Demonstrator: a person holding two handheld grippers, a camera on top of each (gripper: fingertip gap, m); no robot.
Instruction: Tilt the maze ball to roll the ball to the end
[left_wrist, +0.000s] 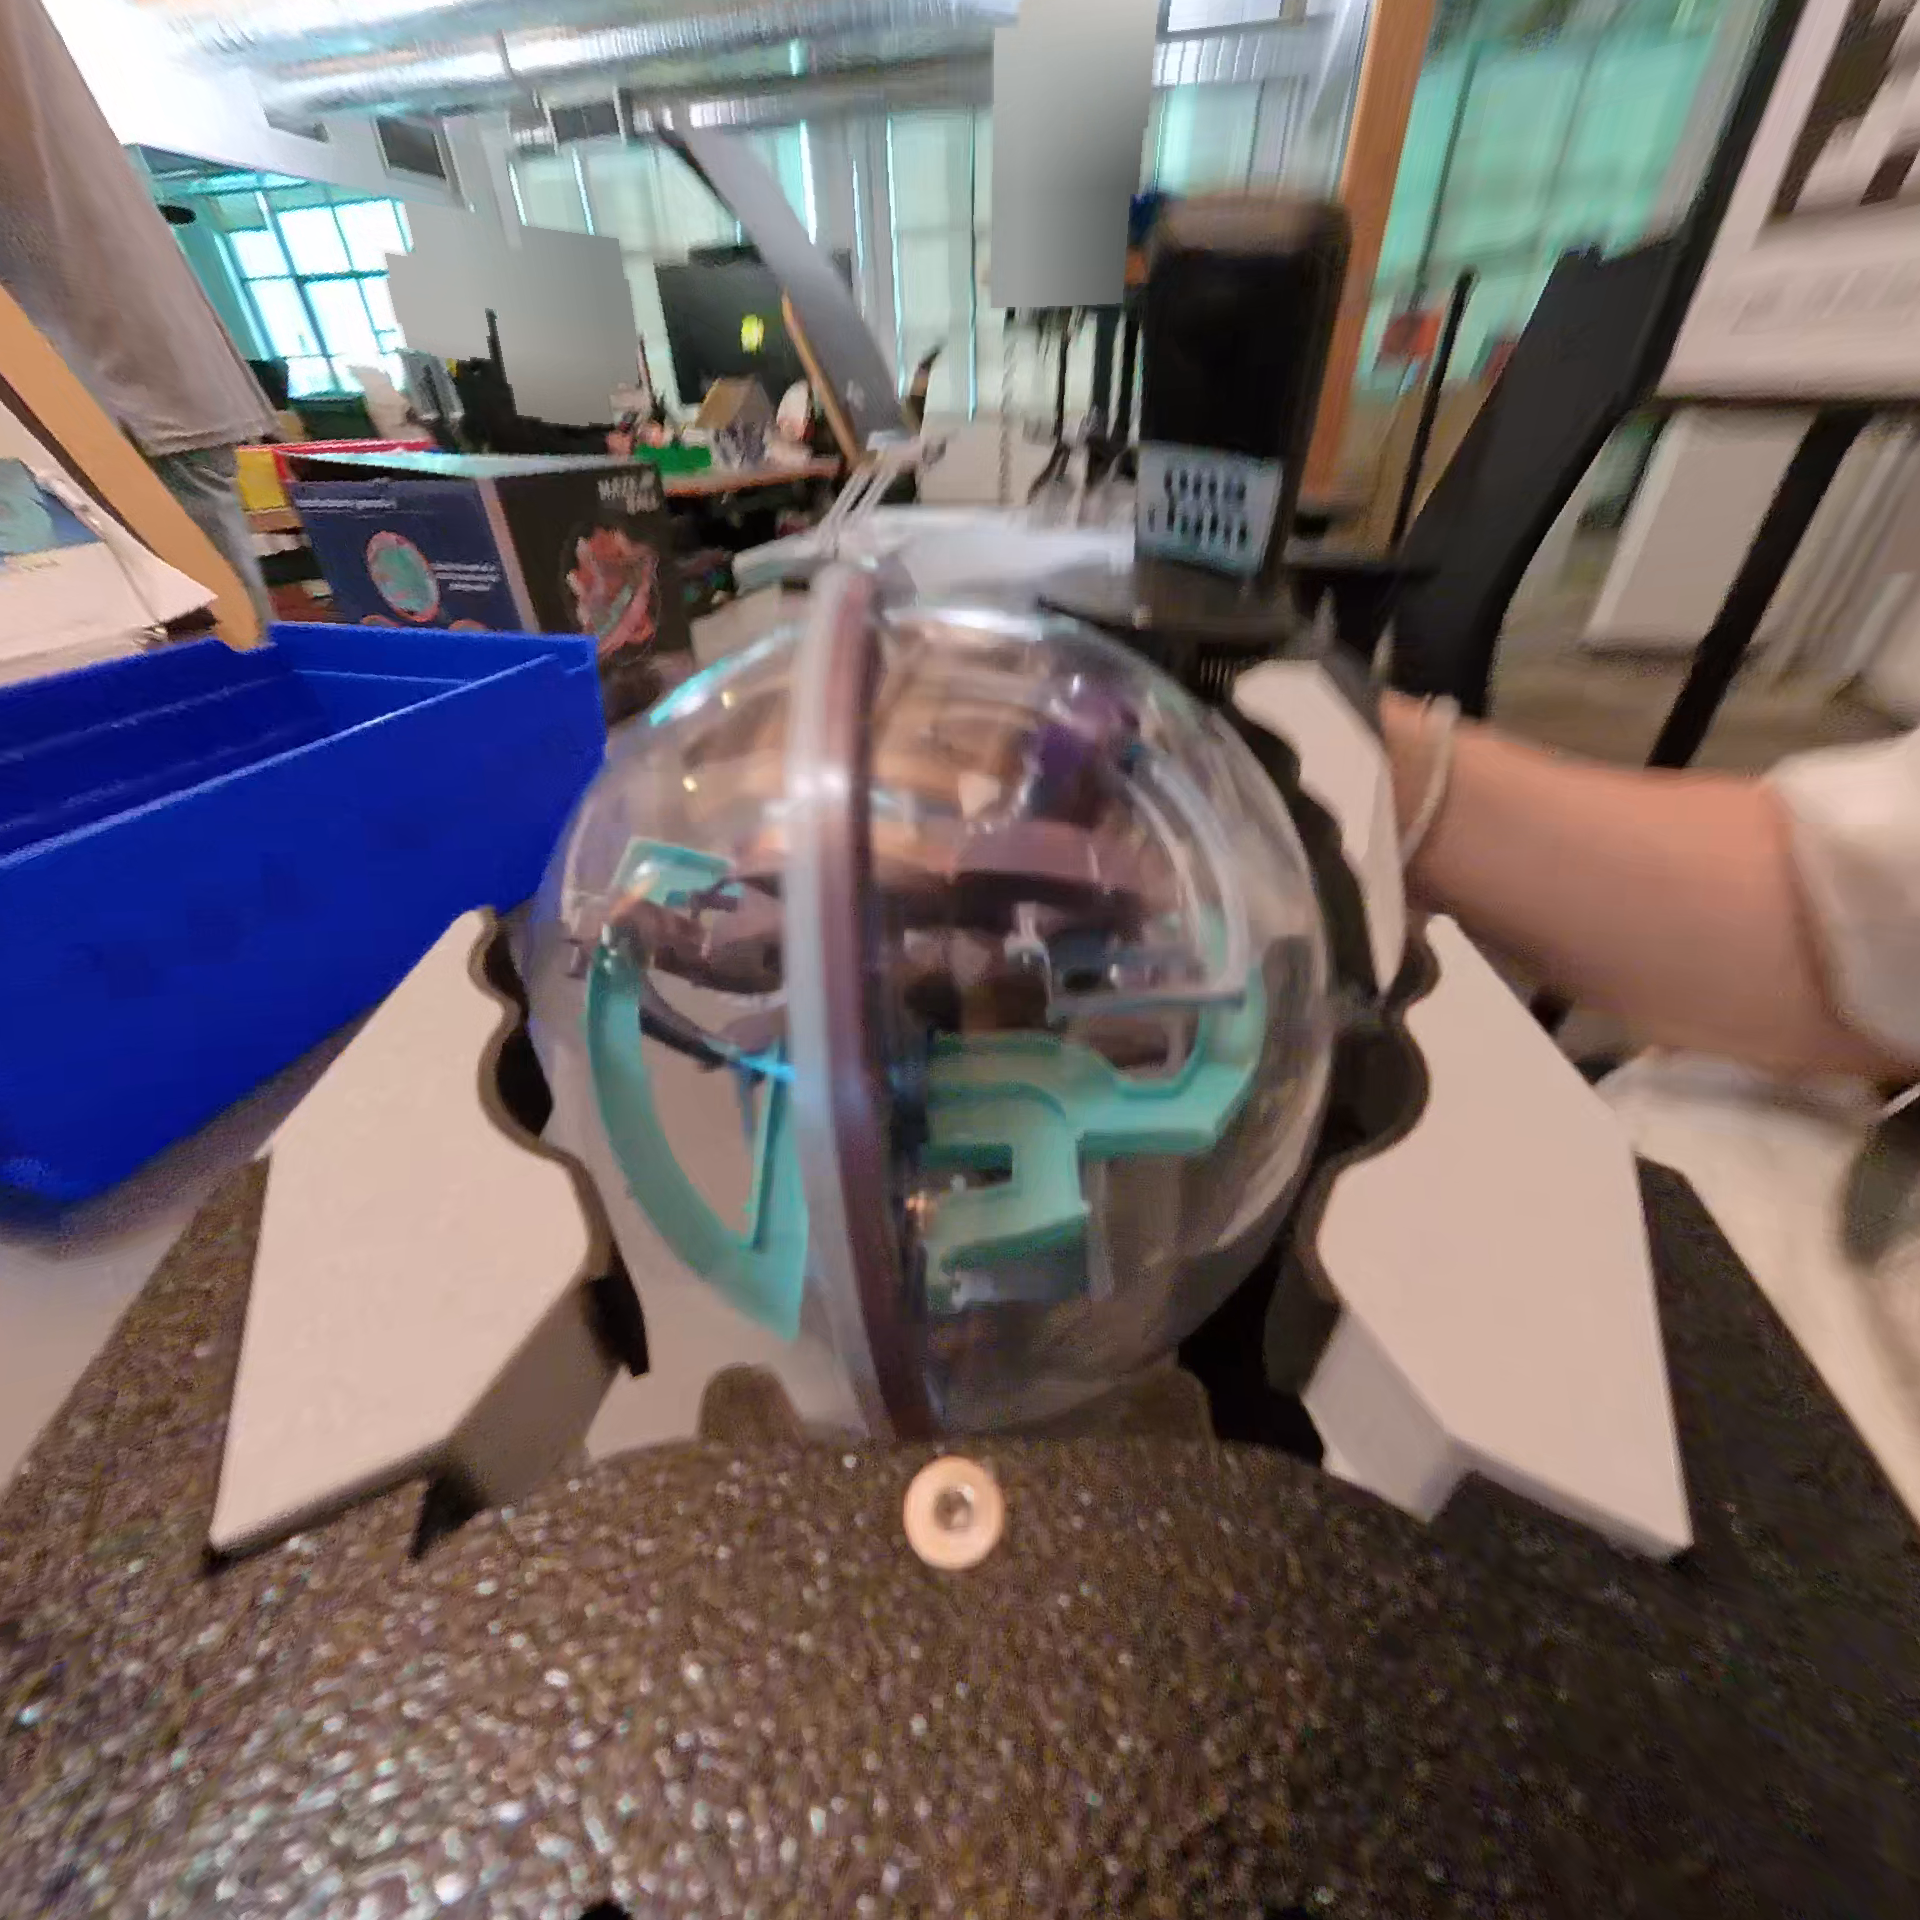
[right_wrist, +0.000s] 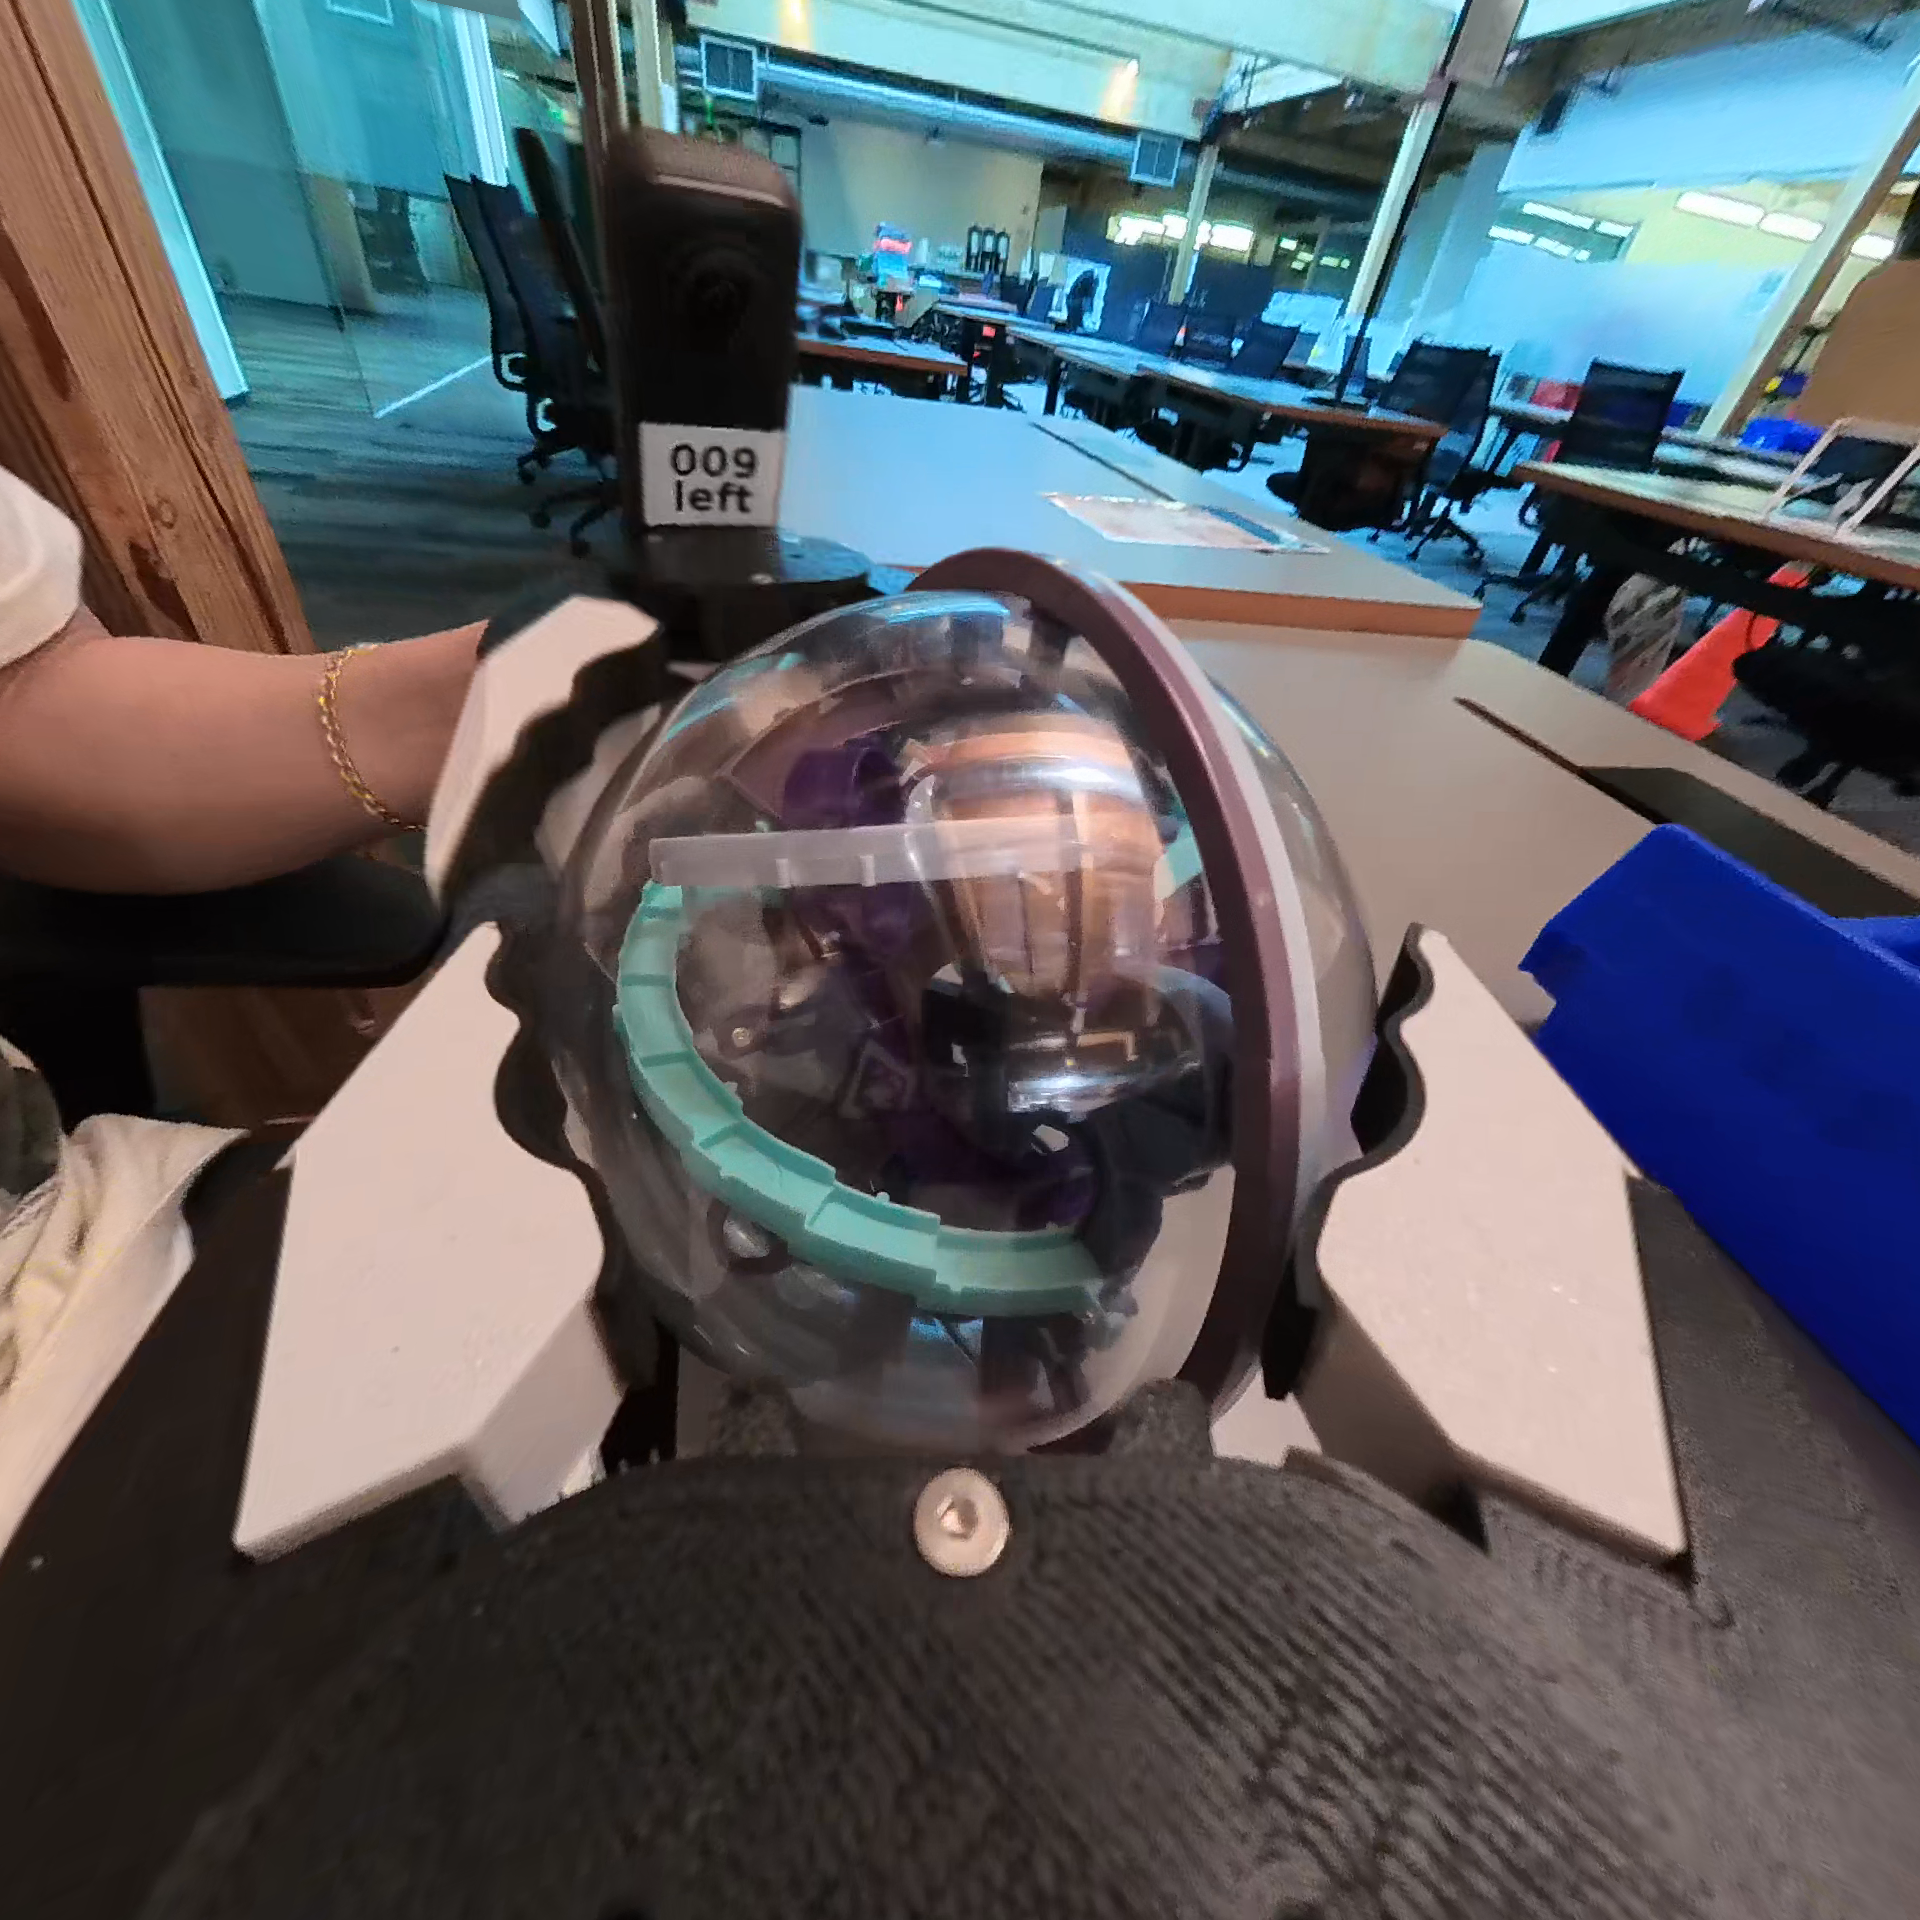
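Fingers (left_wrist: 436, 1195) of both grippers are clamping the clear maze ball (left_wrist: 935, 1018) from opposite sides, at nine and three o'clock. Smooth shell risks slipping toward the blue bin (left_wrist: 260, 883) if tilting loosens either grip.

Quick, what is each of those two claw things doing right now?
Left gripper: closed on the clear plastic maze ball.
Right gripper: closed on the same ball from the opposite side.

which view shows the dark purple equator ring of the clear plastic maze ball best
The right wrist view: the dark purple ring is sharp there and sweeps in a broad tilted arc across the clear plastic maze ball. In the left wrist view the ring appears nearly edge-on, a thin, motion-blurred upright band.
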